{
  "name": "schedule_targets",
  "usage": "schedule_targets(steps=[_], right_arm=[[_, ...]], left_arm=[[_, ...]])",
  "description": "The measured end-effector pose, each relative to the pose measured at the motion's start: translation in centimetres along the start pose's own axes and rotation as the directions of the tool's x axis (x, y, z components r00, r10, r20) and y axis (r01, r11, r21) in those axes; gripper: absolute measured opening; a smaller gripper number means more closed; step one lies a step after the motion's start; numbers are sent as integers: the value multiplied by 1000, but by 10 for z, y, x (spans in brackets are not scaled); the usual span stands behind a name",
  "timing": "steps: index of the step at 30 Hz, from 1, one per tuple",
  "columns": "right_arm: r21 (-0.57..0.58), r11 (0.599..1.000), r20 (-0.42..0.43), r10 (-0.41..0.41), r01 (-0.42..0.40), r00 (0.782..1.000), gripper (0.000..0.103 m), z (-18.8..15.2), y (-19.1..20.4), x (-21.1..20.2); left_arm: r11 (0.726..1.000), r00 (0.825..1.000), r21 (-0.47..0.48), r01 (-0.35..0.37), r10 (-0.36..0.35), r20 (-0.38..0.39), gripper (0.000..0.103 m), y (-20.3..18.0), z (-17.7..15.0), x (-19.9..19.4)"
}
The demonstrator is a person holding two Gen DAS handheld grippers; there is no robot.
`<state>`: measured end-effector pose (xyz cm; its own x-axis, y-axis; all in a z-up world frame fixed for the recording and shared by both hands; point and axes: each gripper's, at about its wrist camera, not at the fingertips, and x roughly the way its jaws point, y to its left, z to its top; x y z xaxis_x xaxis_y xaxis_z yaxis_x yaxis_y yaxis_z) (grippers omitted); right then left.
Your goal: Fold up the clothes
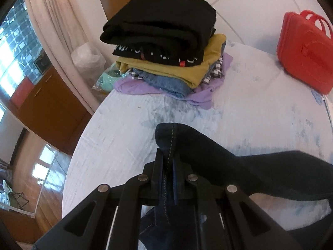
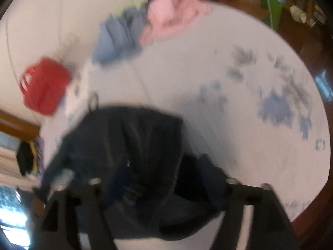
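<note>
Dark jeans (image 1: 239,166) hang lifted over the near part of the bed (image 1: 124,145), a white sheet with a blue-grey print. Left gripper (image 1: 168,164) is pressed together on a stitched seam edge; the seam runs straight out along the finger axis, and the rest of the cloth trails off to the right and down toward the near edge. Long axis of the garment thus runs left to right between the two grippers. Right gripper (image 2: 145,185) sits under a bunched mass of the same jeans (image 2: 129,145); heavy motion blur, so I cannot tell how its jaws stand.

Folded stack (image 1: 166,48) rests at the far left corner, well apart; red case (image 1: 303,50) at the far right edge. Loose pink and blue clothes (image 2: 145,25) lie at the far side in the right view.

Hidden: the lower jeans behind both grippers.
</note>
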<state>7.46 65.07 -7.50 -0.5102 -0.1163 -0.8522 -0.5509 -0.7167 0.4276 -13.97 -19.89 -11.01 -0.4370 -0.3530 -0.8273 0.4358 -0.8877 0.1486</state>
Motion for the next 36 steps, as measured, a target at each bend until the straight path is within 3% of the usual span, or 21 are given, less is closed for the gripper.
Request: schedule_targets(steps=[1,5,8,12,13,14,15,17,20,22,24,26,28,29,31,33,35,36], right_arm=[[7,1000,4,-1,1,1000,99,8,1,-1],[66,998,-26,-4,6,1000,100,42,-4,22],[114,994,-134,17,-2,991,100,59,-8,61],[60,998,-276,-15,33,961,100,63,9,109],[42,998,-291,-27,41,956,96,63,16,118],[22,999,-301,-39,48,953,67,62,23,127],[-15,998,-282,-56,55,958,25,63,34,130],[-143,985,-203,-125,97,971,22,64,69,123],[-335,926,-11,-189,174,982,21,63,125,83],[-382,906,148,-134,182,980,20,59,148,37],[-366,905,347,-82,215,934,20,51,158,-17],[-331,911,509,-49,248,859,20,44,159,-61],[-261,942,533,-40,210,845,20,56,141,-68],[-253,946,512,-46,202,858,21,59,136,-59],[-234,954,471,-57,187,880,22,65,127,-43],[-214,961,428,-67,173,901,37,70,118,-27],[-194,968,384,-75,160,920,39,76,109,-11],[-184,971,362,-78,154,929,44,78,105,-3]], left_arm=[[1000,1000,-10,3,-3,3,8,3,2,-2],[1000,1000,-9,0,0,2,8,9,8,-14],[1000,1000,-7,-5,5,-4,8,8,6,-15],[1000,1000,-3,-9,9,-5,8,4,9,-15],[1000,1000,3,-13,13,1,8,3,12,-17],[1000,1000,9,-17,17,7,8,1,14,-19],[1000,1000,15,-21,21,14,8,-1,16,-22],[1000,998,21,-20,18,64,8,-3,28,-36],[1000,985,-22,-3,7,175,8,6,47,-72],[998,972,-60,18,-4,233,8,19,58,-93],[996,962,-87,25,0,274,8,28,65,-107],[996,965,-86,30,-6,262,8,29,76,-98],[994,978,-82,70,-52,204,8,21,89,-73],[994,984,-77,82,-68,168,8,13,97,-57],[998,996,-45,40,-36,76,8,-13,109,-14],[1000,1000,-20,24,-24,-12,9,-30,110,16],[999,997,5,32,-32,-72,21,-43,106,34],[999,995,18,48,-47,-88,36,-48,102,38]])
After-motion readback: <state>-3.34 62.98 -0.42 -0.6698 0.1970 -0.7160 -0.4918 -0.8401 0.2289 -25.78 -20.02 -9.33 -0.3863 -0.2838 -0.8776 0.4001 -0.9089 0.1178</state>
